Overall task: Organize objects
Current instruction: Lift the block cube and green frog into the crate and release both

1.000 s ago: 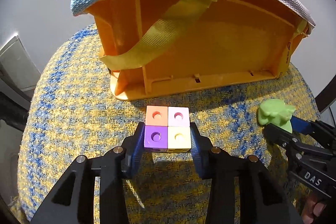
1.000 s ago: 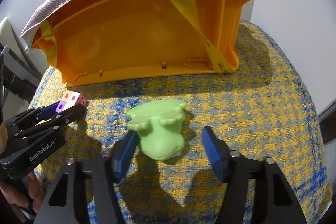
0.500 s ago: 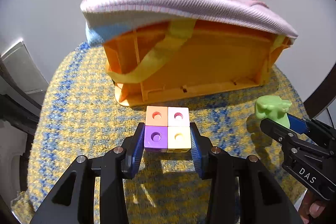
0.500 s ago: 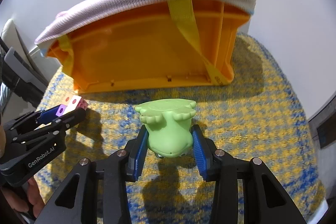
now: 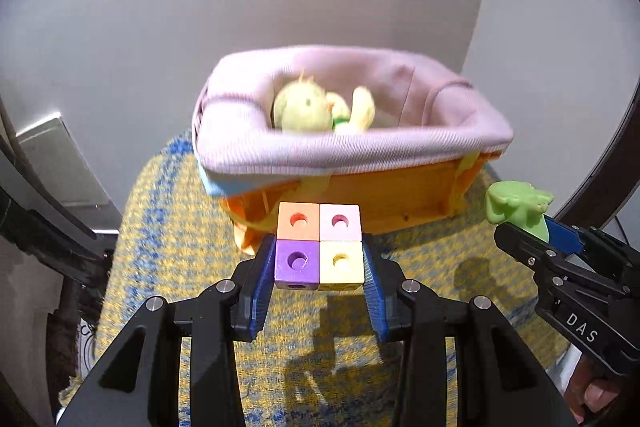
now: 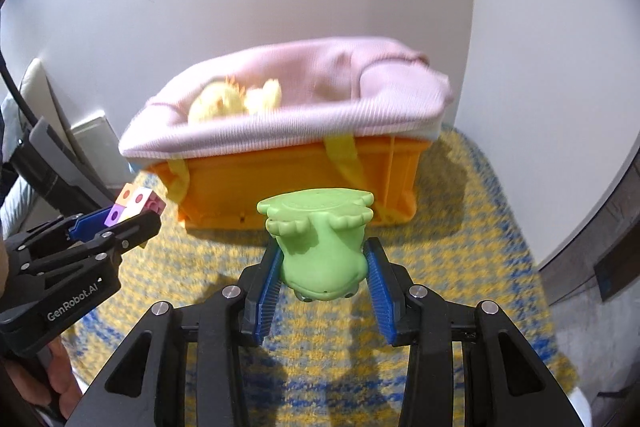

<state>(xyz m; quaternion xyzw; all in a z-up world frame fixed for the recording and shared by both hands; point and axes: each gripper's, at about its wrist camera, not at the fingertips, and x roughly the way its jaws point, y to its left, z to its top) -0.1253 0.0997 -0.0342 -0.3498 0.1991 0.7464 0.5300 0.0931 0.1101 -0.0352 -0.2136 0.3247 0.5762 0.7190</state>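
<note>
My left gripper (image 5: 319, 269) is shut on a block of linked cubes (image 5: 319, 245), orange, pink, purple and yellow, and holds it in the air in front of the orange basket (image 5: 384, 193). My right gripper (image 6: 322, 265) is shut on a green toy frog (image 6: 320, 241), also held up before the basket (image 6: 304, 183). The basket has a pink fabric liner (image 5: 352, 143) and a yellow plush chick (image 5: 316, 107) inside. The frog shows at the right of the left wrist view (image 5: 516, 205); the cubes show at the left of the right wrist view (image 6: 134, 205).
The basket stands on a round seat with yellow and blue woven cover (image 5: 420, 355), against a white wall. Yellow straps (image 6: 344, 155) hang down the basket's front. The seat's edges drop off left and right.
Both grippers have risen well above the seat with their loads. The right gripper closed on the frog. The basket's inside and the plush chick have come into view from above.
</note>
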